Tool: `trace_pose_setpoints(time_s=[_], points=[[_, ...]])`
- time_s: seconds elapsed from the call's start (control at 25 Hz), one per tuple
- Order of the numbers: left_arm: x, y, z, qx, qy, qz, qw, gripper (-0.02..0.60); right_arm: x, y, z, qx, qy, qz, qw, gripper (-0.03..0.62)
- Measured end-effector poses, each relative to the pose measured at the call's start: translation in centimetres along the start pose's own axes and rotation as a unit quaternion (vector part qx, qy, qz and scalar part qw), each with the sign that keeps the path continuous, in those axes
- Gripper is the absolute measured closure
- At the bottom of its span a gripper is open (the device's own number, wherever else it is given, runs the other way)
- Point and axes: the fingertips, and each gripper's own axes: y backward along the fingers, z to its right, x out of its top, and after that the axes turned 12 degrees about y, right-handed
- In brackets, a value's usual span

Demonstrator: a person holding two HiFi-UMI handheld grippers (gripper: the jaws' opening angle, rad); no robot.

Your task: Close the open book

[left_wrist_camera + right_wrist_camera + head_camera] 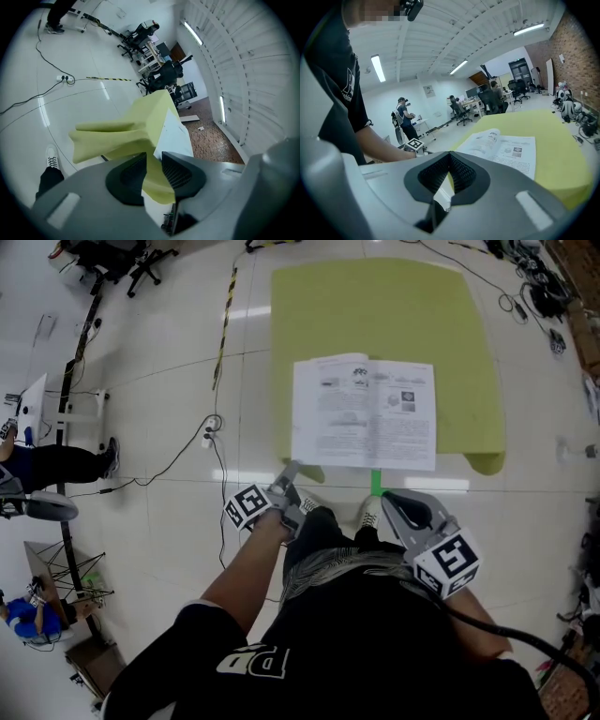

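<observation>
An open book [364,413] lies flat near the front edge of a table under a yellow-green cloth [375,315]. Its pages are white with print and small pictures. My left gripper [286,486] hovers just off the table's front left corner, jaws a narrow gap apart with nothing held. Through that gap in the left gripper view [153,161] I see the hanging cloth corner [112,136] and the book's edge [176,133]. My right gripper [403,507] is short of the front edge, below the book's right page, and shut. The right gripper view [449,159] looks across the book [501,147].
Cables and a power strip [208,435] lie on the white floor left of the table. More cables [539,296] are at the far right. A green tape strip [376,482] marks the floor at my feet. A seated person [47,465] is at the left; office chairs [112,259] stand beyond.
</observation>
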Motion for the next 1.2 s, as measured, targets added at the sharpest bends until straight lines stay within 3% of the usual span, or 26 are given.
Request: trace_pose_setpoints(time_s=[0.24,0.44,0.64,0.84,1.2], points=[[0.2,-0.2,0.7,-0.044,0.033,0.004,0.9985,0.538,0.3,0.7,0.3,-0.008,0.019,-0.007,1.000,0.588],[0.5,0.5,2.0,-0.073,0.020,0.015,0.9970,0.569,0.6,1.2,0.7,-0.014,0.037,-0.006,0.999,0.586],[0.1,1.8,4.9,-0.103,-0.010,0.028,0.9942,0.572,1.5,2.0,0.8,-0.013,0.008,0.008,1.000,0.588],[-0.8,3.0,8.8,-0.118,-0.088,0.023,0.9888,0.572,2.7,3.4,2.4,-0.032,-0.018,0.045,0.998,0.588],[-4.3,3.5,14.4,-0.151,-0.169,-0.006,0.9740,0.574,4.9,6.3,3.4,-0.060,0.003,0.081,0.995,0.586]])
